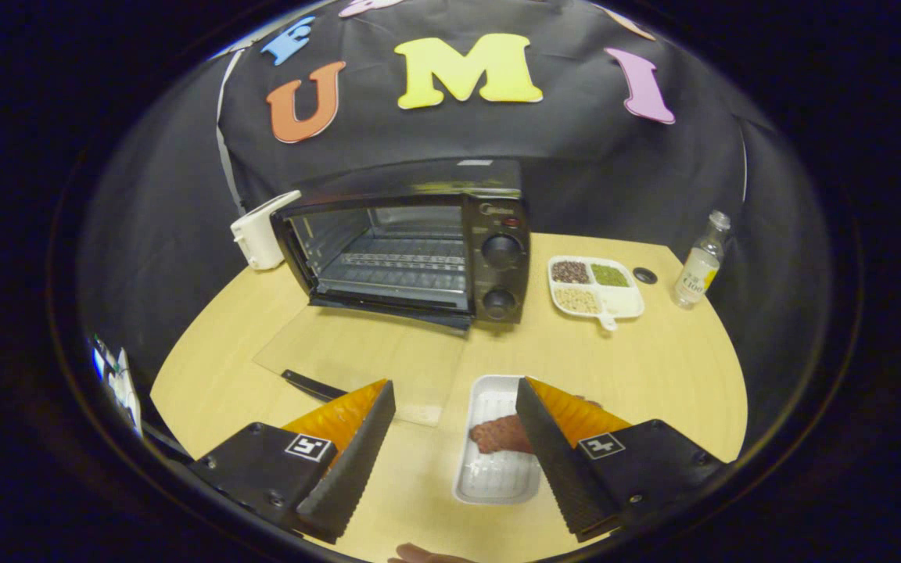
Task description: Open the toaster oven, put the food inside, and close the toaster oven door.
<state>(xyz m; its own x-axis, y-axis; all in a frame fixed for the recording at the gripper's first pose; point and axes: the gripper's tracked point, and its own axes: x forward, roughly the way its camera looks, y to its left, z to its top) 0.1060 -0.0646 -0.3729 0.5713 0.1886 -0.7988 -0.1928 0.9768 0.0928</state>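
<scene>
Black toaster oven (411, 242) door down, reddish food (501, 434) in white tray (489, 469), claw (454, 399) wide

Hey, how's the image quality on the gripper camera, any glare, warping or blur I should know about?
Gripper view: strong fisheye warping bends the table edge into a curve; overhead light glares off the toaster oven top; its open glass door is nearly see-through against the wood; the meat in the white tray is softly blurred beside the open claw.
</scene>
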